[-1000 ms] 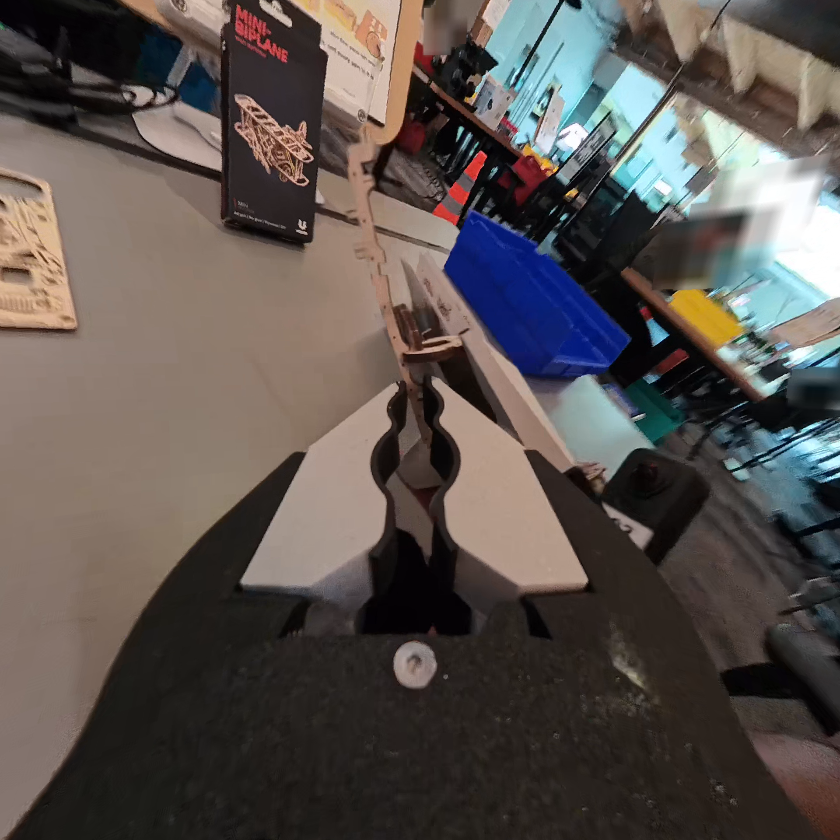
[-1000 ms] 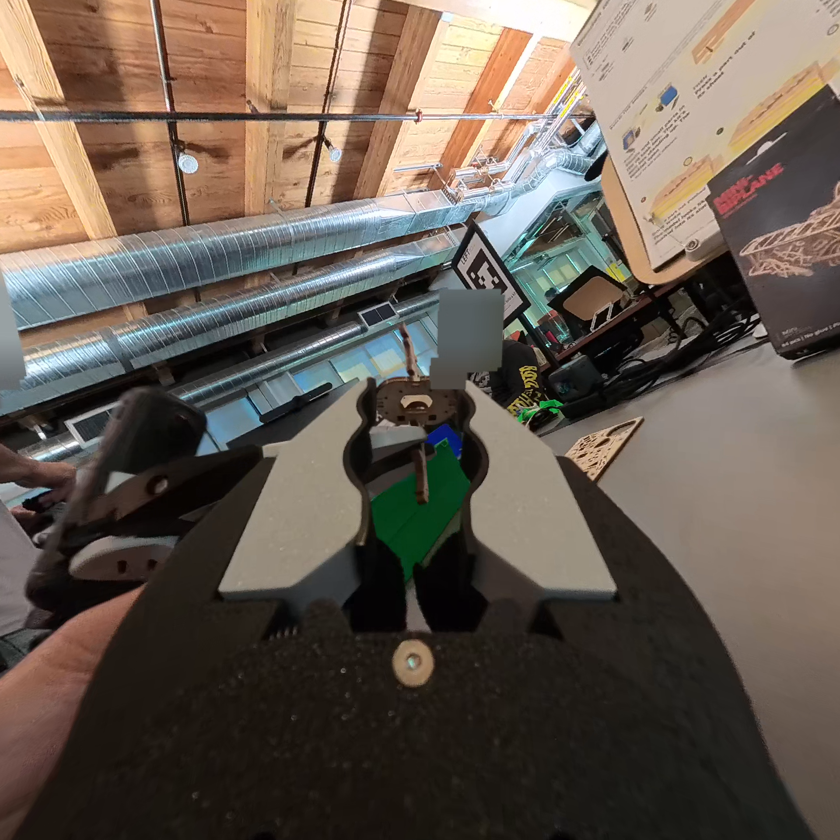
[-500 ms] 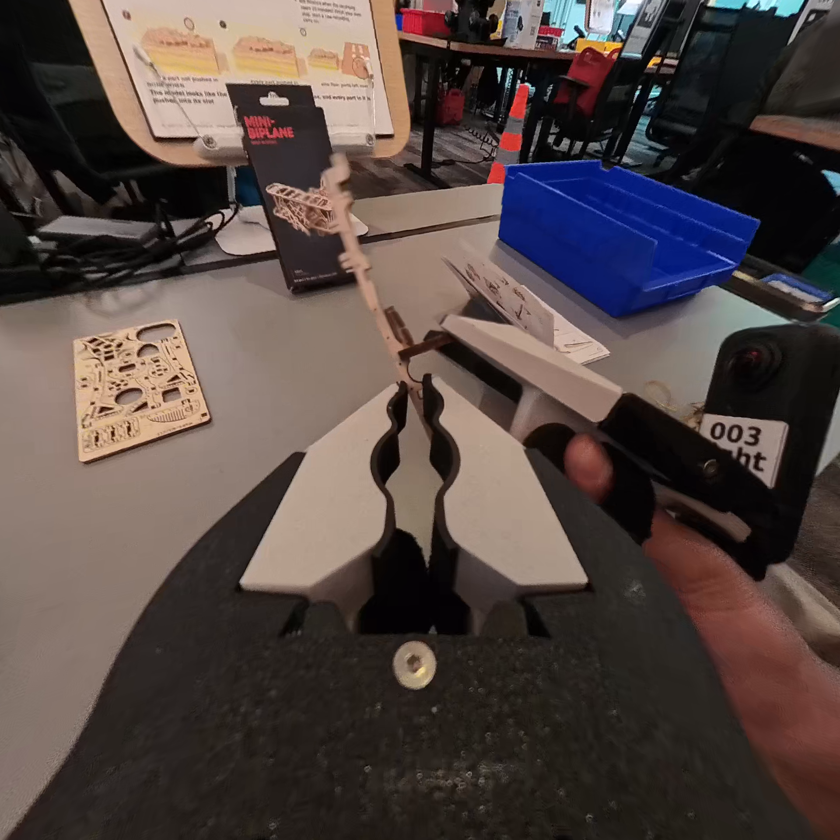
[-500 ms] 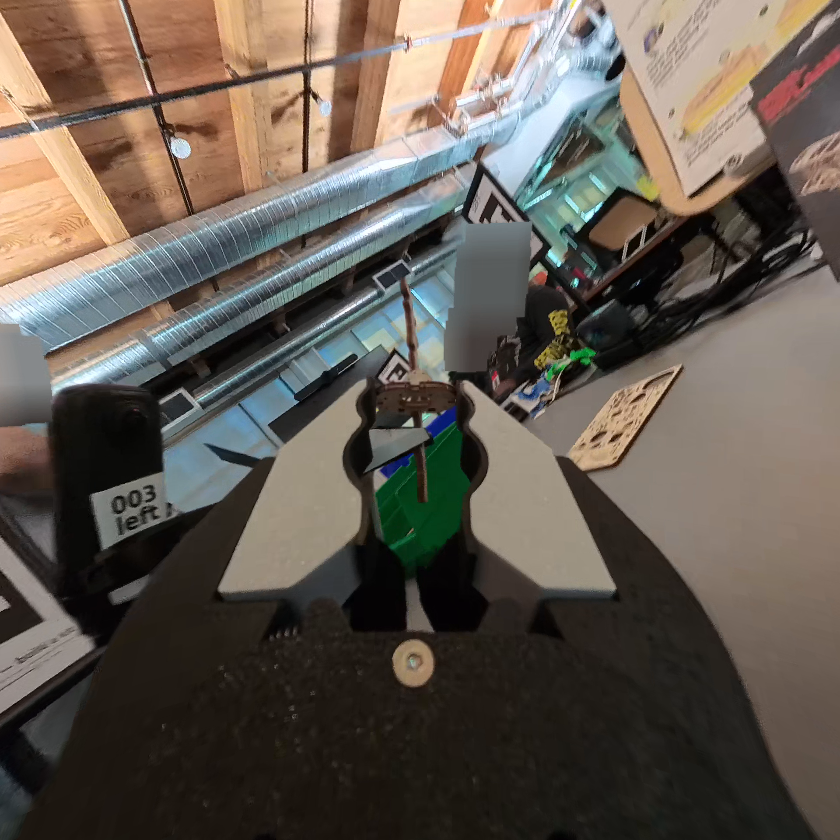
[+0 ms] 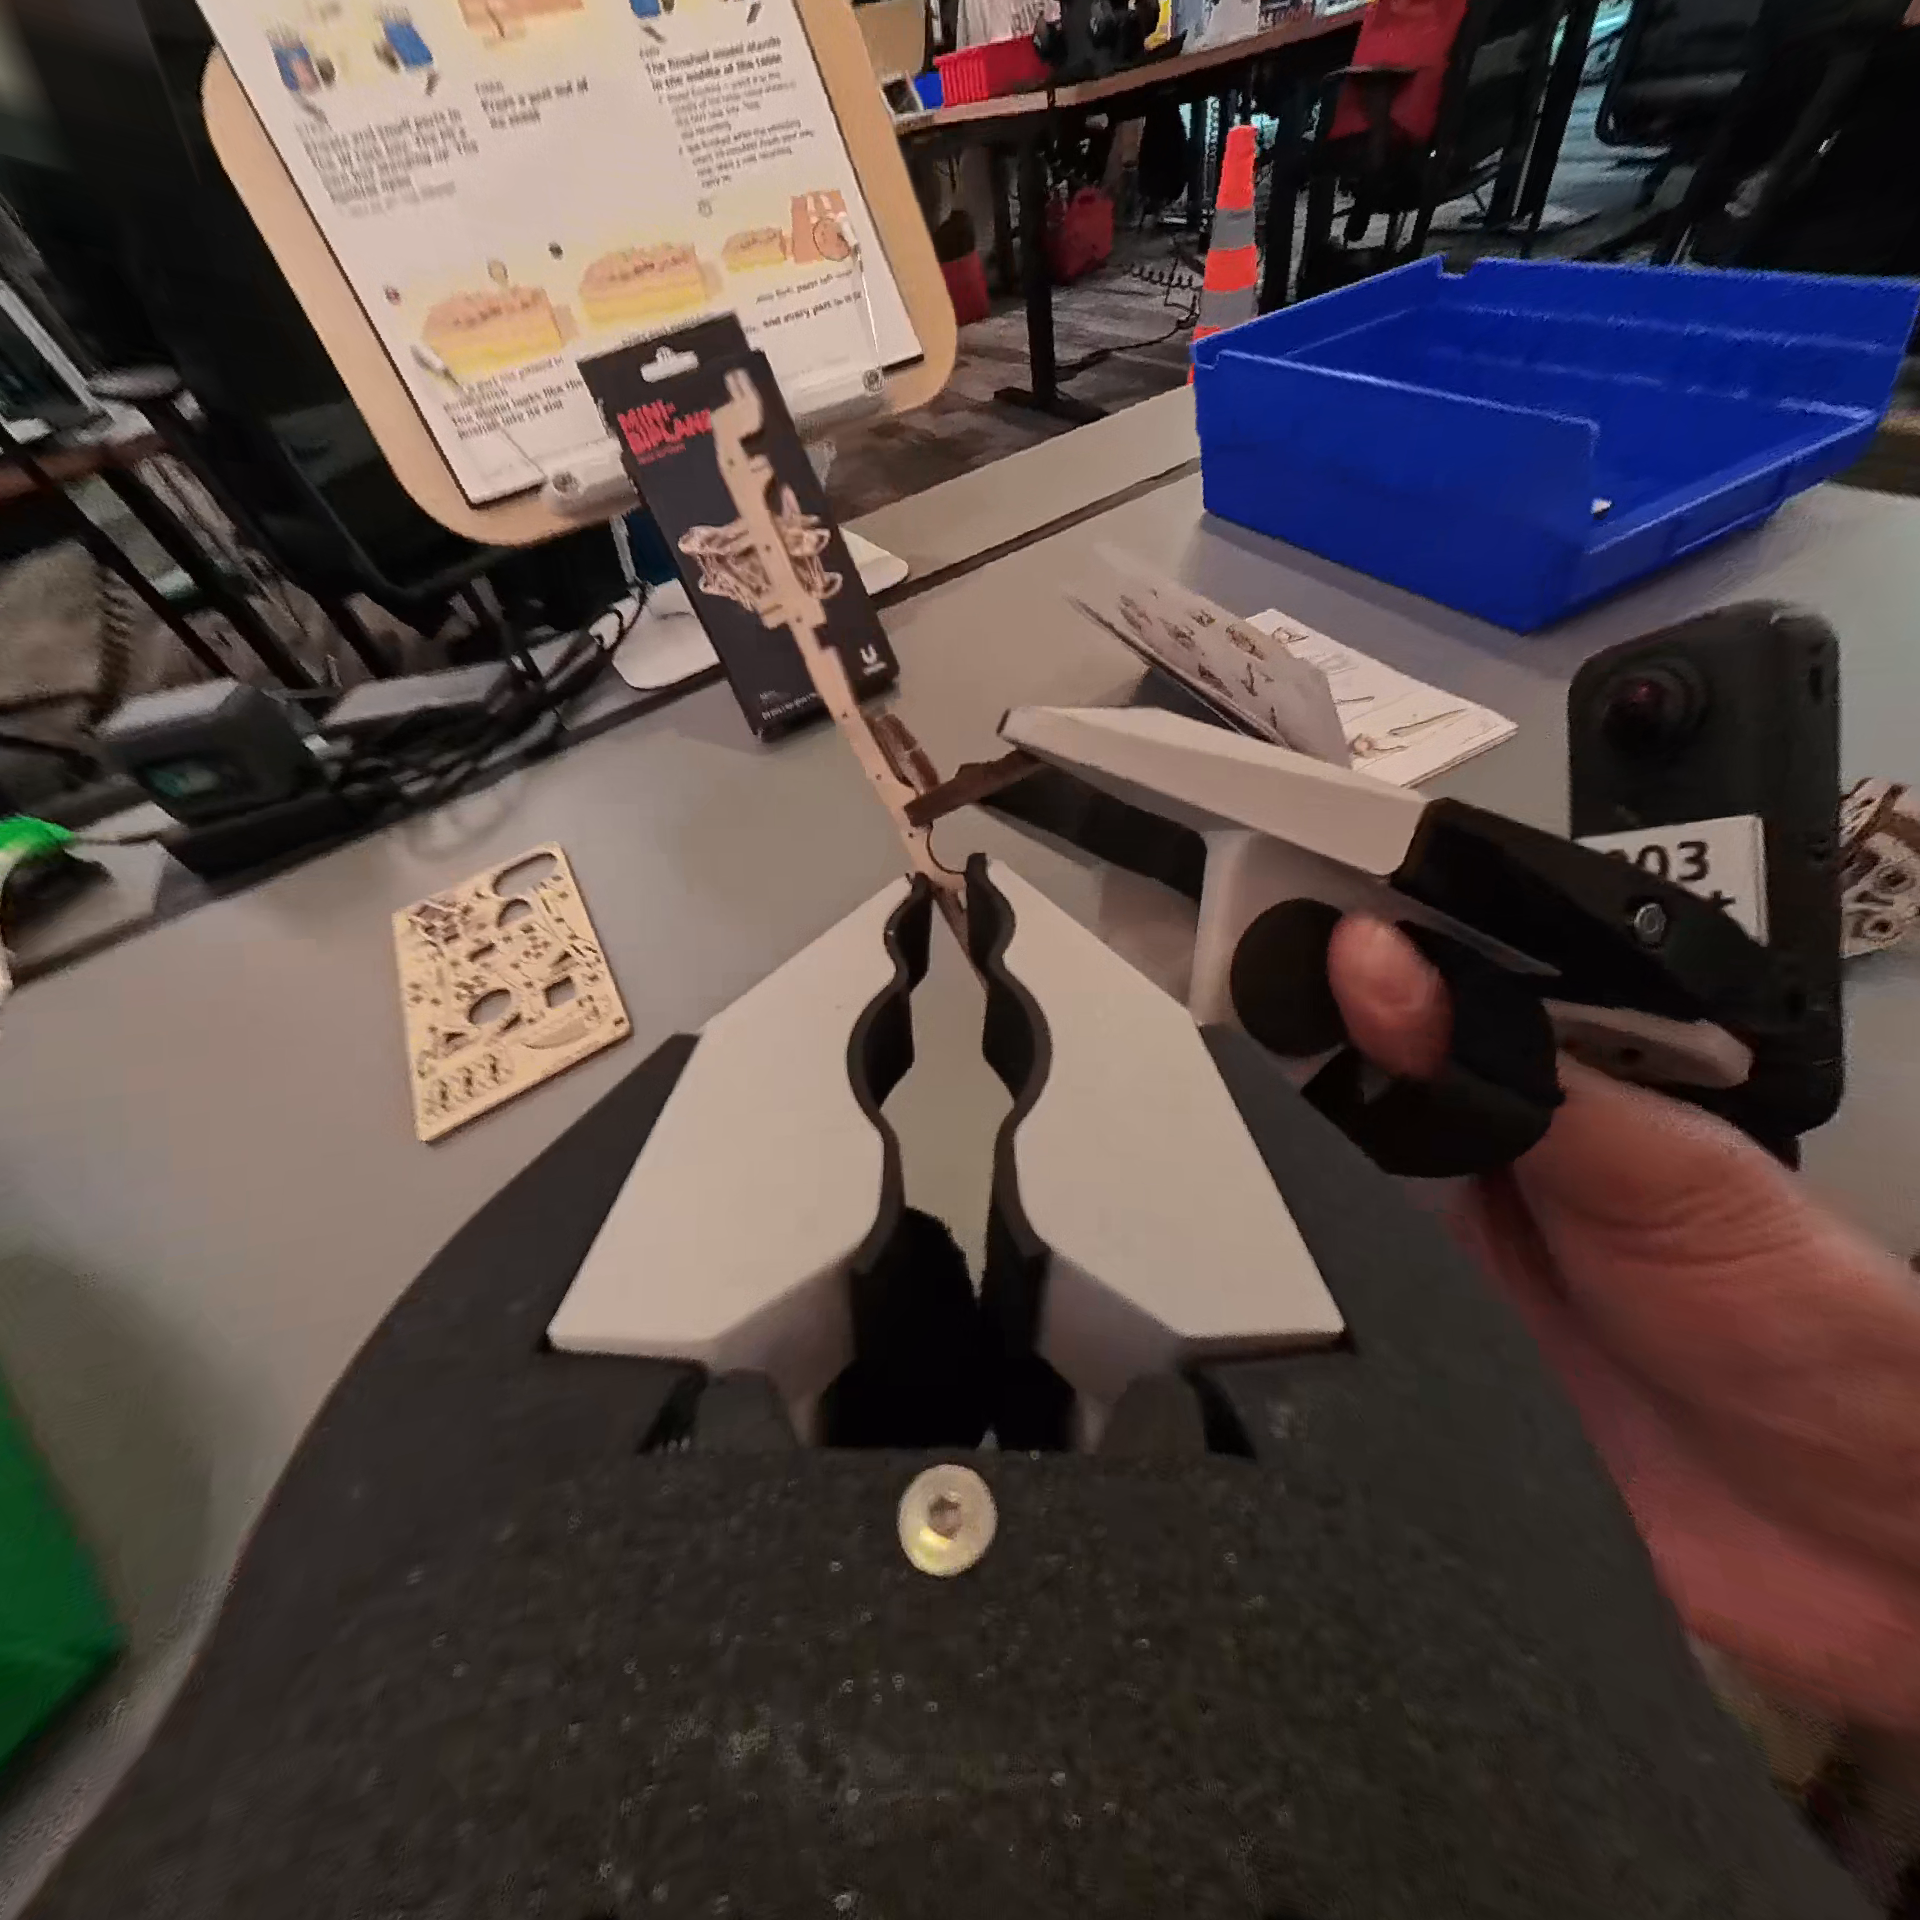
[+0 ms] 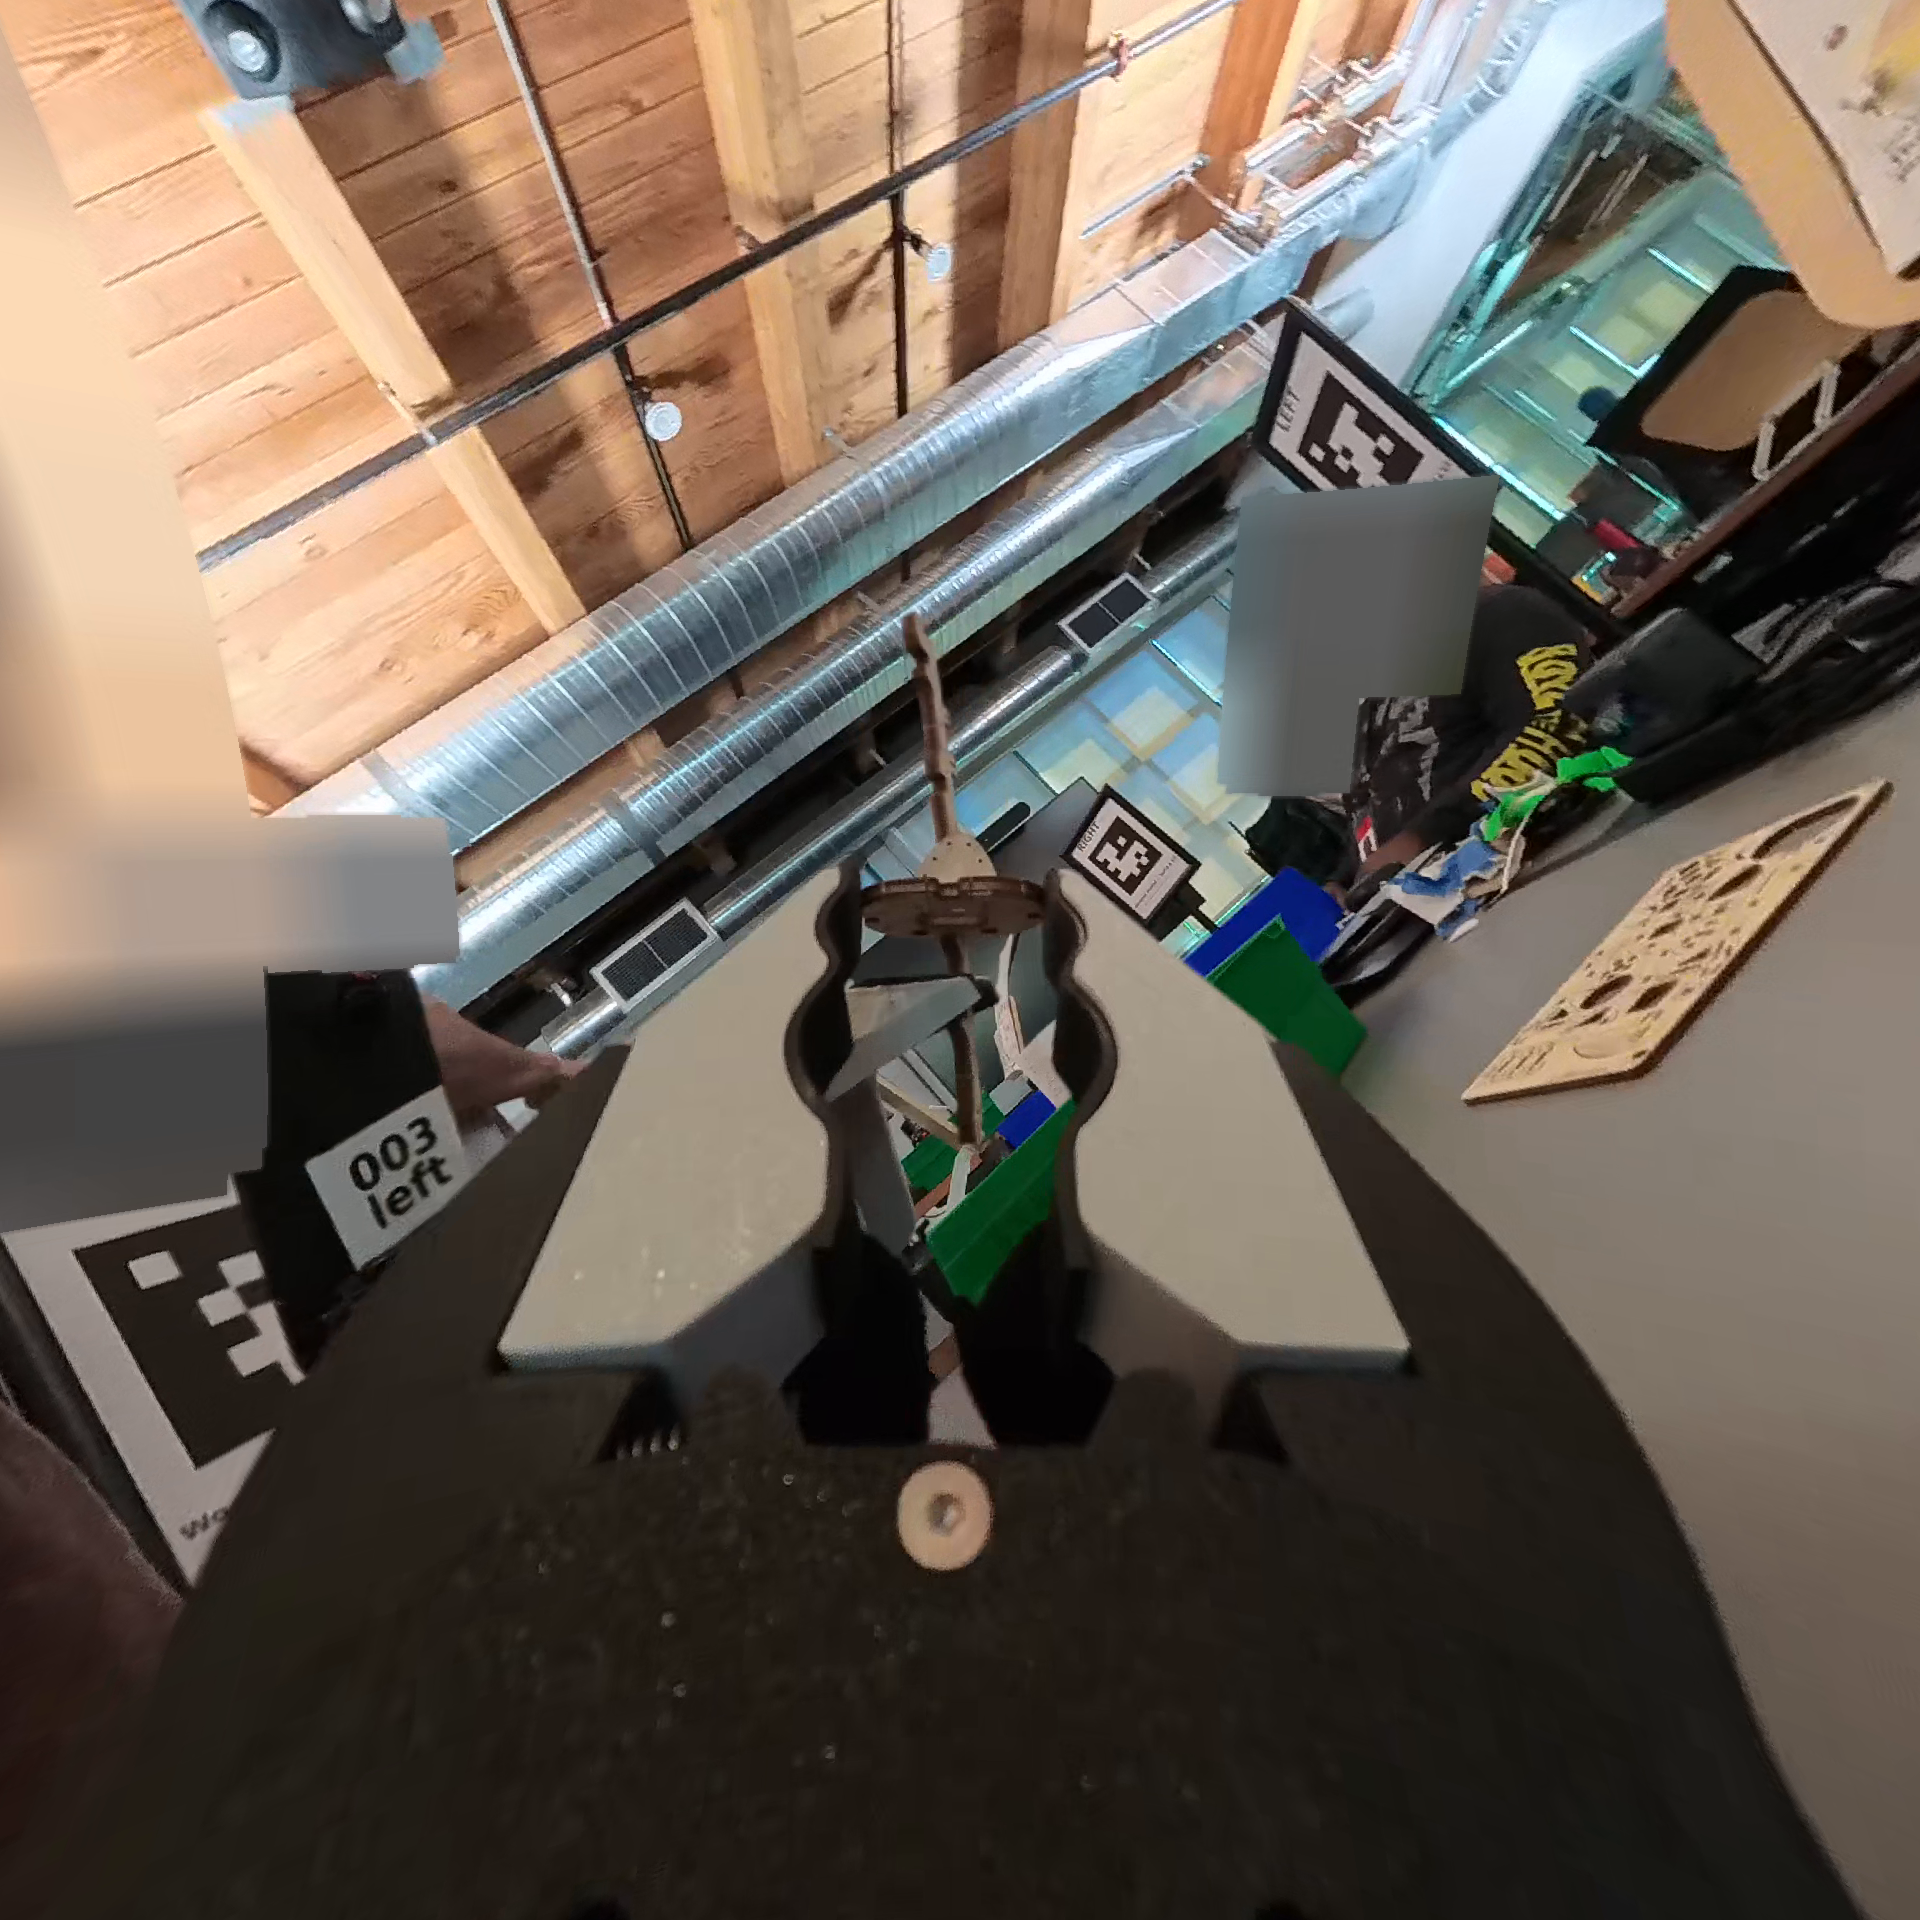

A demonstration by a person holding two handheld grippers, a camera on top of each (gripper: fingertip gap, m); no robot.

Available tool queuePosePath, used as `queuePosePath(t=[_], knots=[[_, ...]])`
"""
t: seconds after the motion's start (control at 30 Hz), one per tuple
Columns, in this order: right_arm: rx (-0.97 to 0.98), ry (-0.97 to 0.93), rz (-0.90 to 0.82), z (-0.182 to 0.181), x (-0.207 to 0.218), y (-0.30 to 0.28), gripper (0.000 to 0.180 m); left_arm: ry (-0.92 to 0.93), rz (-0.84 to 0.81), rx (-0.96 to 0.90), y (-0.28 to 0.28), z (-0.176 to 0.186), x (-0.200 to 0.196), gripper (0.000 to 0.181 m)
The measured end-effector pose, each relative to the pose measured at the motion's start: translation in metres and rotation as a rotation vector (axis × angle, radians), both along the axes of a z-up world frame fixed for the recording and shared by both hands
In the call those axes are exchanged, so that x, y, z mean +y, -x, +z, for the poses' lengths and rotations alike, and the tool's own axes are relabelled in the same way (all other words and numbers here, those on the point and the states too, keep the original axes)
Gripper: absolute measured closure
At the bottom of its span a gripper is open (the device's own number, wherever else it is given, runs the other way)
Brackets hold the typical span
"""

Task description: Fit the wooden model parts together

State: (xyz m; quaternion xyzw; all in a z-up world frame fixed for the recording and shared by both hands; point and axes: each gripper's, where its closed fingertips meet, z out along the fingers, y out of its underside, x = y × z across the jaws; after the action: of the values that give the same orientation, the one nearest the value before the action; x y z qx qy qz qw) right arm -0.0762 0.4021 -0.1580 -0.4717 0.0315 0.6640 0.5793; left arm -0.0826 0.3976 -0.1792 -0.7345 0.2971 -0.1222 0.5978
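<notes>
Timber ceiling, silver ducts

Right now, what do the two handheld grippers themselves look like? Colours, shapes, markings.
Both match. The left gripper has two light grey wedge-shaped fingers with wavy black inner pads, on a black grainy body with one silver screw. The right gripper is the same build. Each carries a black camera block with a white printed label; a bare hand grips the right one, no sleeve visible.

Long strip tilted upright w/ small crosspiece slotted on.
</notes>
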Motion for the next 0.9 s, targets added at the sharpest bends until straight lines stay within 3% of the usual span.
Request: queuePosePath(t=[0.27, 0.6, 0.77, 0.9], knots=[[-0.272, -0.107, -0.124, 0.004, -0.009, 0.000, 0.146, -0.057, 0.007, 0.062, 0.001, 0.004, -0.001, 0.177], [-0.313, -0.009, -0.073, 0.002, -0.004, 0.002, 0.146, -0.094, 0.015, 0.133, 0.001, 0.002, -0.001, 0.177], [-0.373, 0.083, -0.023, -0.006, 0.002, 0.006, 0.145, 0.042, 0.001, -0.028, 0.006, -0.005, 0.006, 0.177], [-0.494, 0.086, -0.043, -0.015, 0.009, 0.010, 0.145, 0.256, -0.051, -0.293, 0.005, -0.016, 0.010, 0.177]])
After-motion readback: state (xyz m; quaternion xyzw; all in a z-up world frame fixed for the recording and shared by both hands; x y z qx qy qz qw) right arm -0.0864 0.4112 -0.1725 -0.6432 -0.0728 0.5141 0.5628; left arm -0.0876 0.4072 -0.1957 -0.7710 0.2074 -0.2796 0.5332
